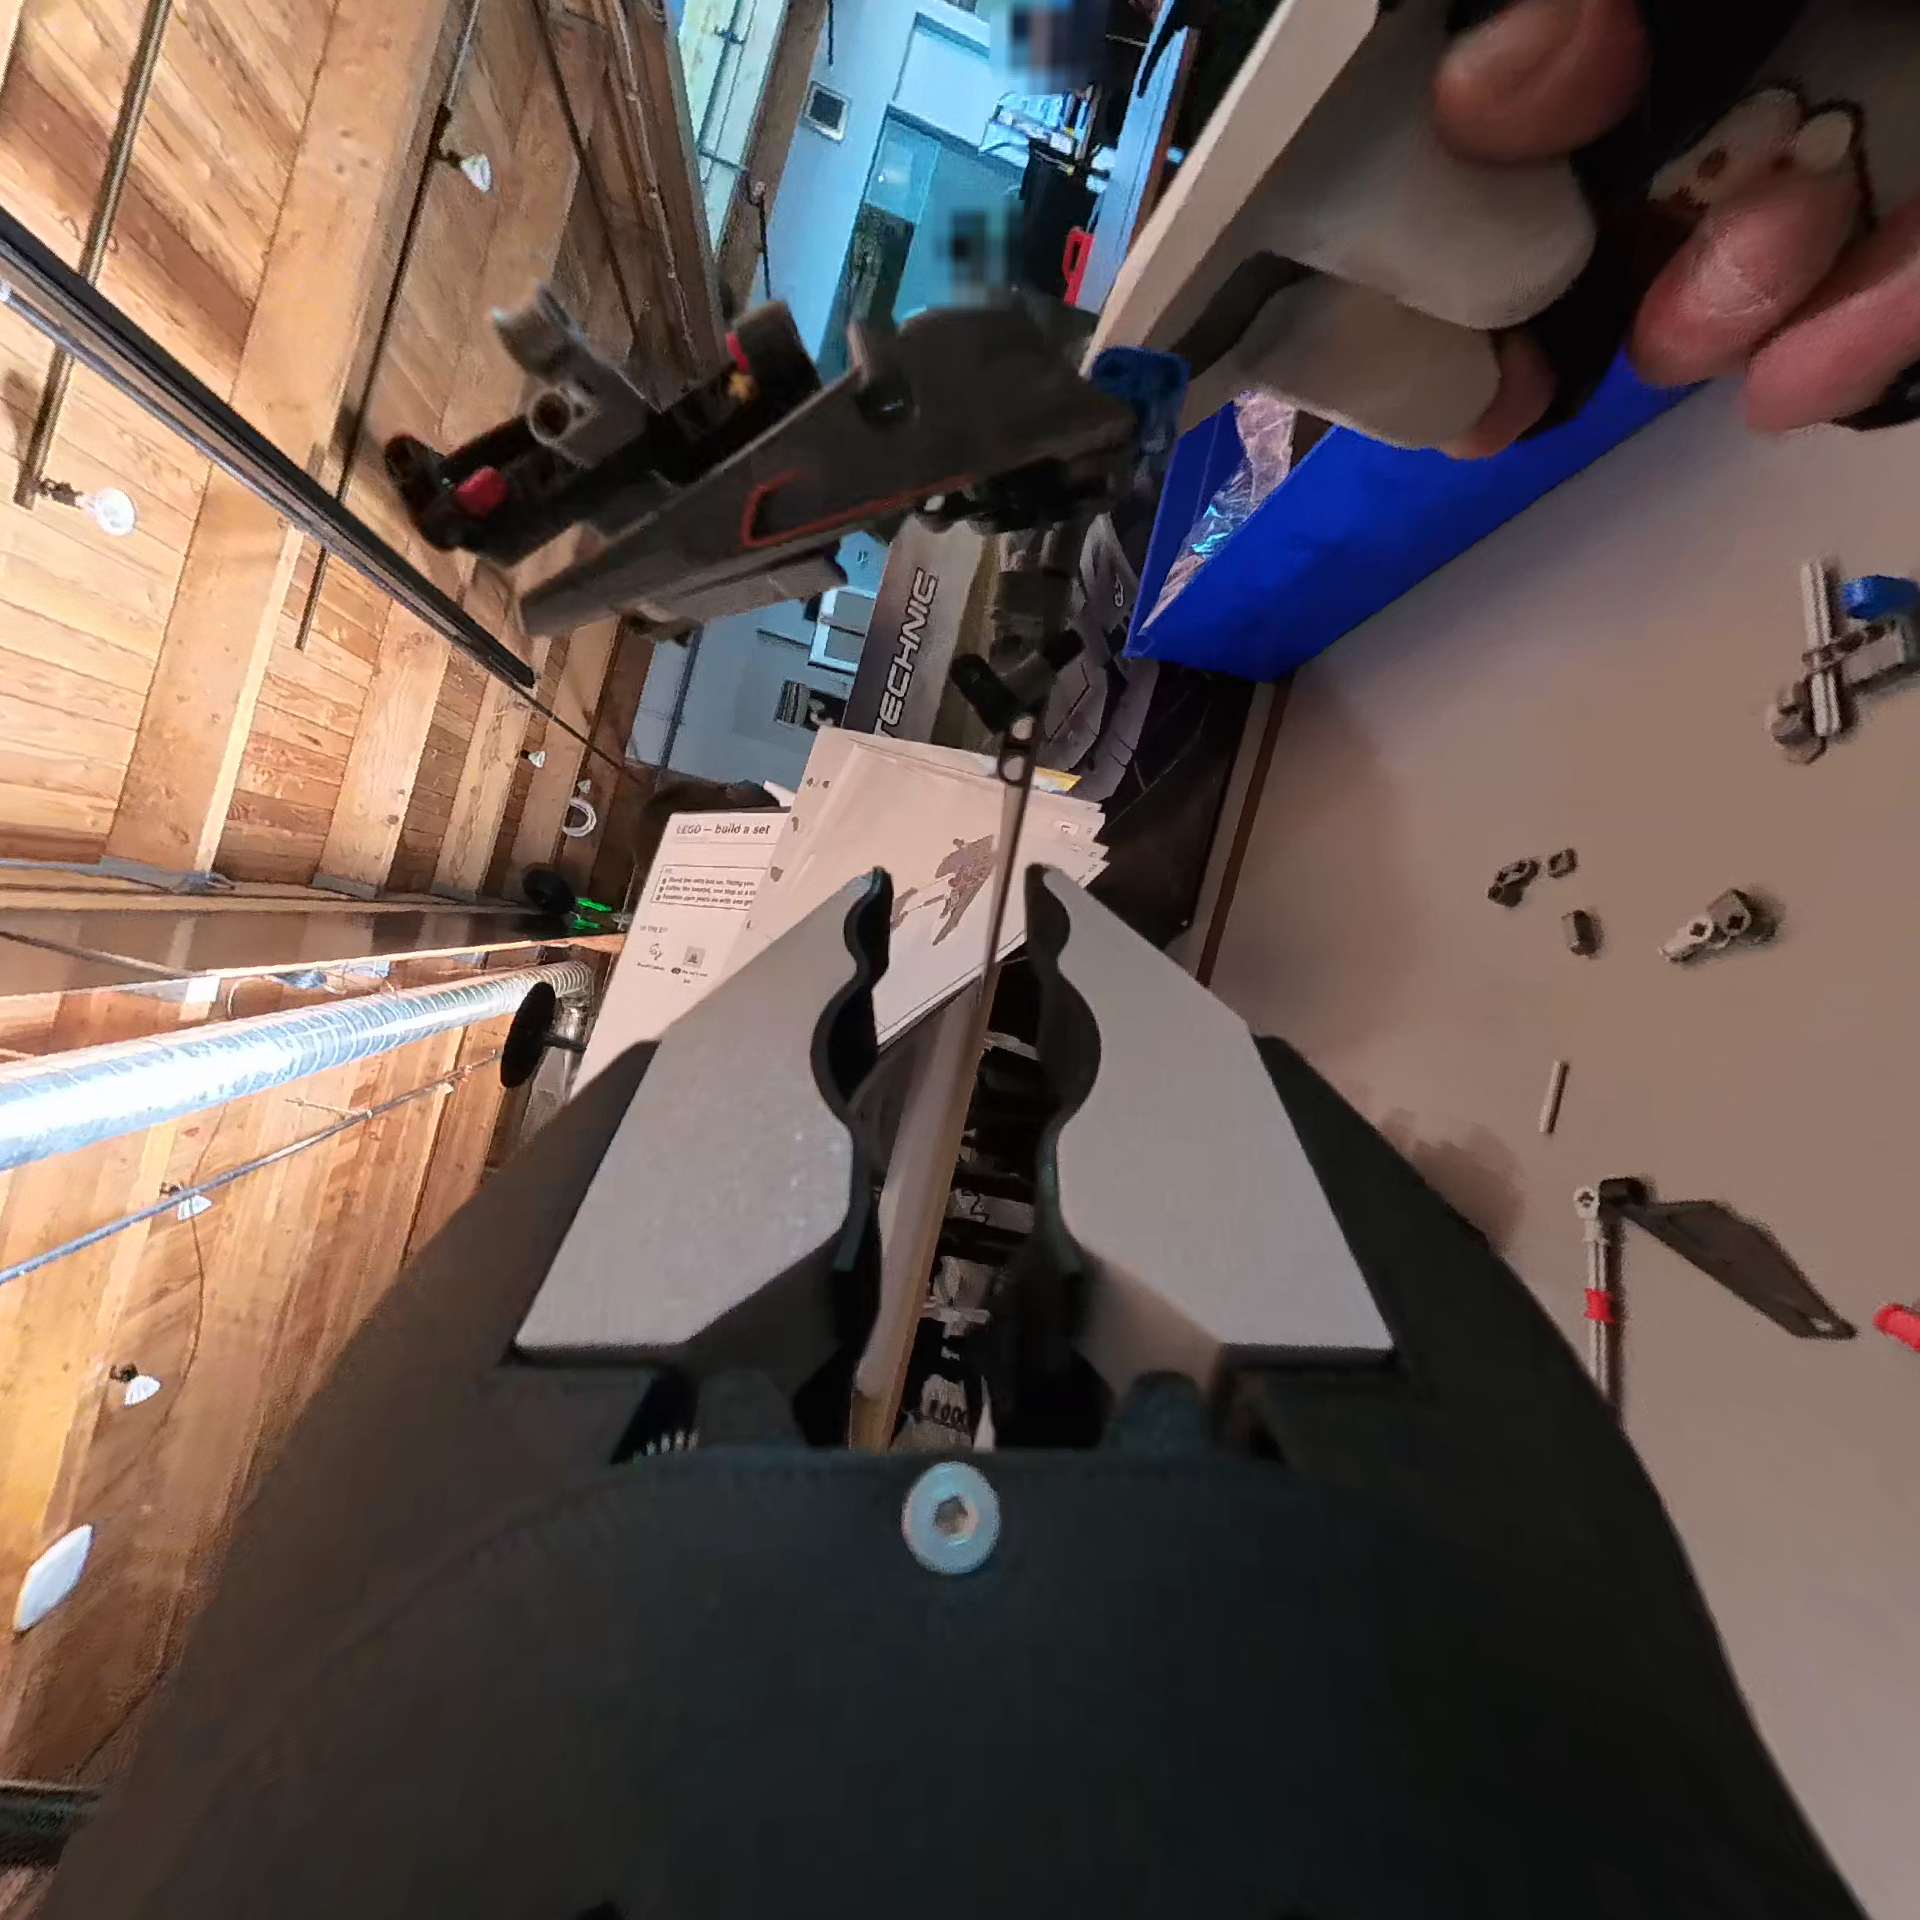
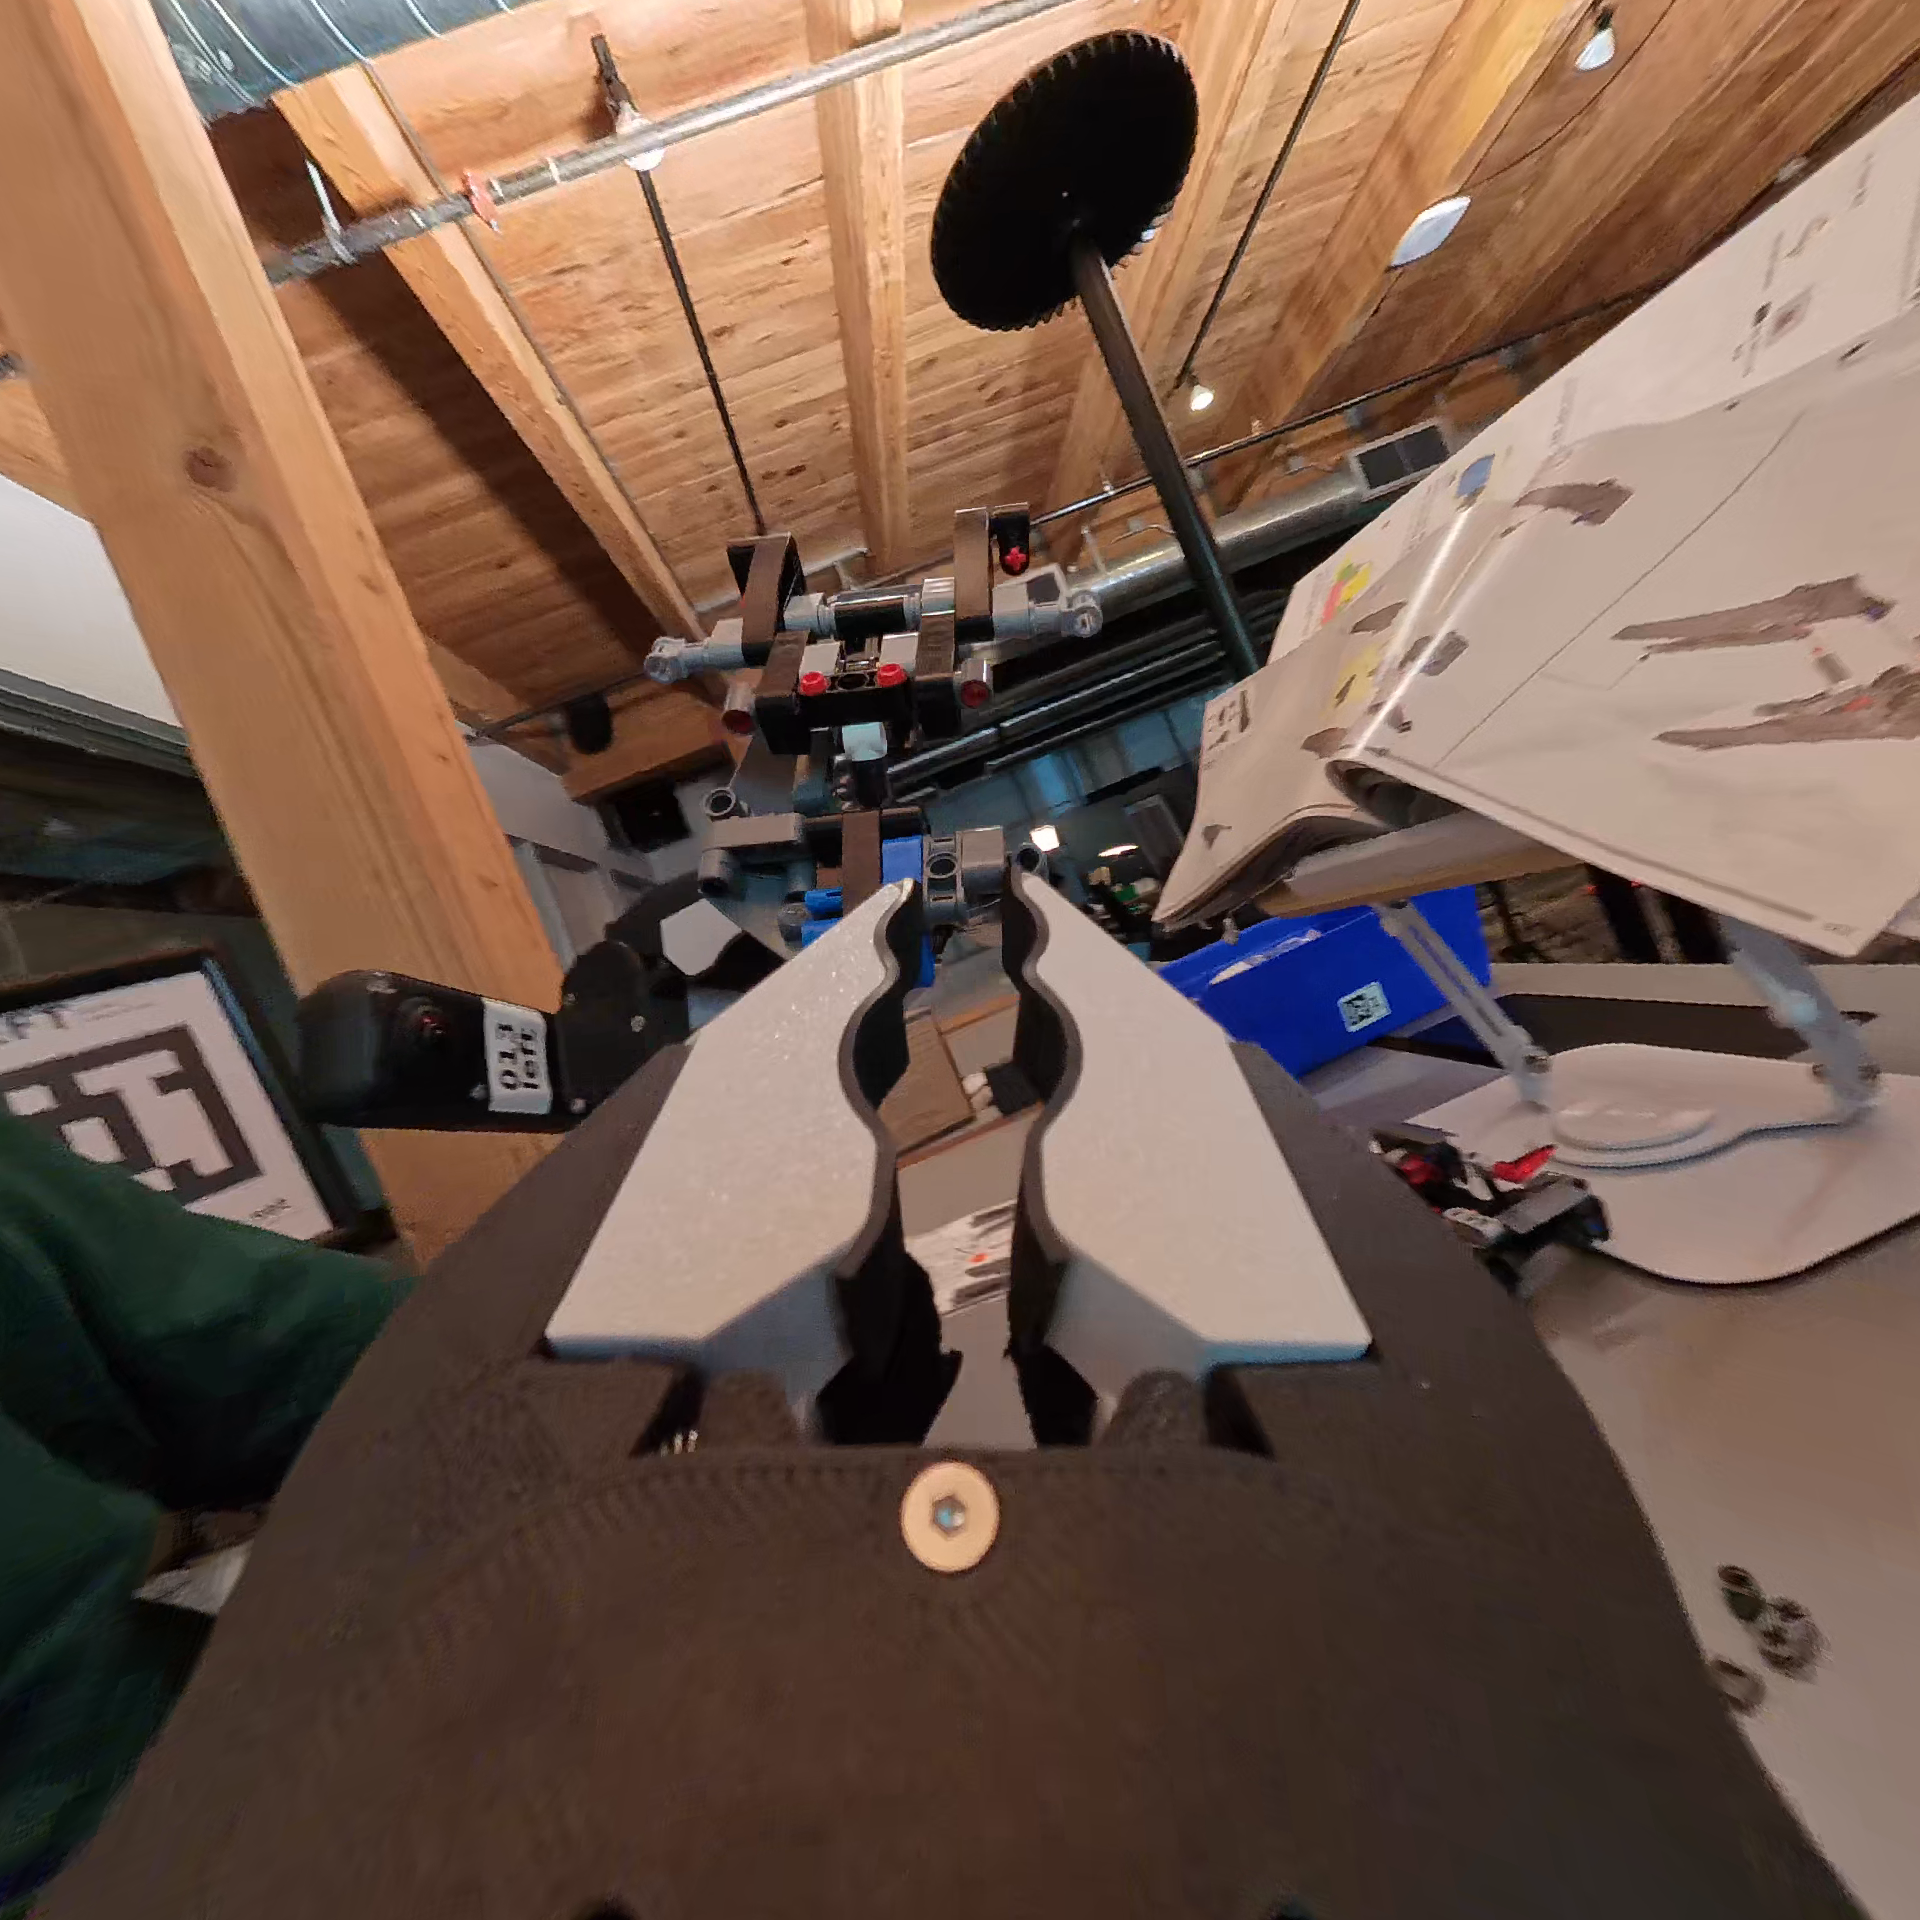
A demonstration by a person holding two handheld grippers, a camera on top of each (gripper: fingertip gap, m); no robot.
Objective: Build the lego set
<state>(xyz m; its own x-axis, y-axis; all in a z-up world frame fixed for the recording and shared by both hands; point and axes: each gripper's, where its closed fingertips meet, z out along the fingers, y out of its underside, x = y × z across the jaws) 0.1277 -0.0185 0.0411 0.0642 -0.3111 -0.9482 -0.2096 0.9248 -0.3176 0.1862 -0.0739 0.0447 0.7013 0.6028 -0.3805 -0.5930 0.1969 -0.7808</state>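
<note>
1. The right tool (image 2: pixel 961 899) pinches a grey connector at the lower end of the lego model (image 2: pixel 862 675), held up in the air.
2. The left tool (image 1: pixel 956 883) is spread, empty, well short of the model (image 1: pixel 748 468).
3. Loose parts (image 1: pixel 1714 925) lie on the bench (image 1: pixel 1455 831).

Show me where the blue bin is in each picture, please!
Left wrist view: the blue bin sits upper right of the middle, on the table, just past the lego model.
Right wrist view: the blue bin is right of the middle, behind the right gripper, under the open instruction booklet.
Shared landmark: the instruction booklet shows in both views.
</note>
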